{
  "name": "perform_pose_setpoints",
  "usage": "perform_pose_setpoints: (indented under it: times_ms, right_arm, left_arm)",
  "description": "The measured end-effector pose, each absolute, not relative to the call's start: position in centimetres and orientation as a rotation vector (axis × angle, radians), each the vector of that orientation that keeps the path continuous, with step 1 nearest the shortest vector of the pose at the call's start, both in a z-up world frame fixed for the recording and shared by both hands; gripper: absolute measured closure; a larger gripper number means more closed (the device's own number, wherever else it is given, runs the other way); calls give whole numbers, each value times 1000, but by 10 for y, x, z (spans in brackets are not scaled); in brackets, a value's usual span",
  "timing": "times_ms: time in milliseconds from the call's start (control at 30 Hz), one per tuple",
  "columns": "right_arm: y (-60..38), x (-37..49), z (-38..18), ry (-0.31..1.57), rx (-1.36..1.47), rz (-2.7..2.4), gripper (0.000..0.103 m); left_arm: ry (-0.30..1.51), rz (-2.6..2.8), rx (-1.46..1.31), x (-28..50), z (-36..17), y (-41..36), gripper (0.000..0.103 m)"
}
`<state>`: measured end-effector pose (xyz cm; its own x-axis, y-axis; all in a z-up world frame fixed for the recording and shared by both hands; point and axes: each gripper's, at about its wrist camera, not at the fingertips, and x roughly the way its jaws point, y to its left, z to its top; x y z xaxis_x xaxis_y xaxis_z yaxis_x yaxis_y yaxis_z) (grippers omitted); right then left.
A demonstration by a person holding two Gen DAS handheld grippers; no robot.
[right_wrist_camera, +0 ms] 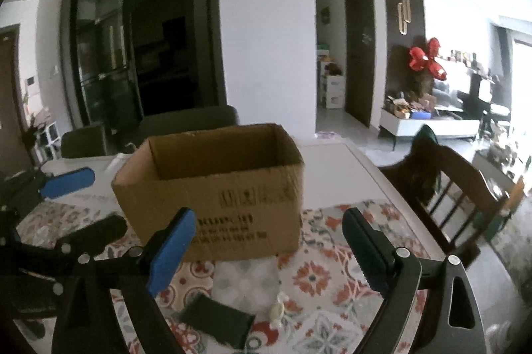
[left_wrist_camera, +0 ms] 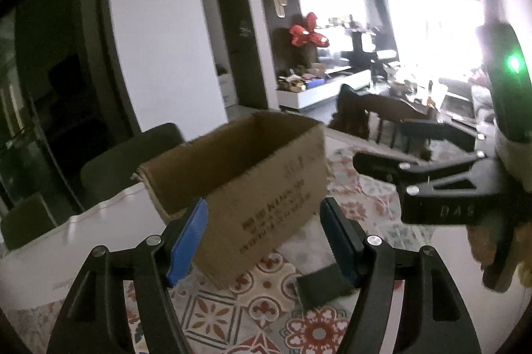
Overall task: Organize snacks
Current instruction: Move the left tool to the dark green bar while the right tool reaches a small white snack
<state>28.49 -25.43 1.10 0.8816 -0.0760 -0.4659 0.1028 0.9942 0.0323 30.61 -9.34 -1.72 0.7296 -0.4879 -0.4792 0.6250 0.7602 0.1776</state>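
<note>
Both hand-held grippers, left (left_wrist_camera: 262, 241) and right (right_wrist_camera: 269, 251), gape empty before the cardboard box (right_wrist_camera: 212, 184); next, likely fetch the dark packet (right_wrist_camera: 217, 322) below them.

Your worktop (right_wrist_camera: 335, 174) is white, with a patterned floral cloth (right_wrist_camera: 316, 281) spread over its near part. On the cloth stands an open cardboard box (right_wrist_camera: 212, 204), printed side facing you. Nearer you lie a dark flat packet (right_wrist_camera: 216, 320) and, just right of it, a small pale wrapped item (right_wrist_camera: 277, 310).
</note>
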Motion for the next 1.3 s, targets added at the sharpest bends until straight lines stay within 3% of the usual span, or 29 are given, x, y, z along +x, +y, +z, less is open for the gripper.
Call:
perform_pose_setpoints:
  times_ms: [767, 1067, 1300]
  right_arm:
    - [-260, 264, -71, 645, 163, -270, 13]
    - [-262, 272, -95, 711, 165, -298, 14]
    - [-263, 282, -104, 742, 180, -287, 21]
  left_arm:
    - [526, -1043, 768, 298, -117, -135, 28]
    - [580, -1140, 777, 313, -137, -146, 28]
    - [661, -1195, 724, 330, -146, -151, 27]
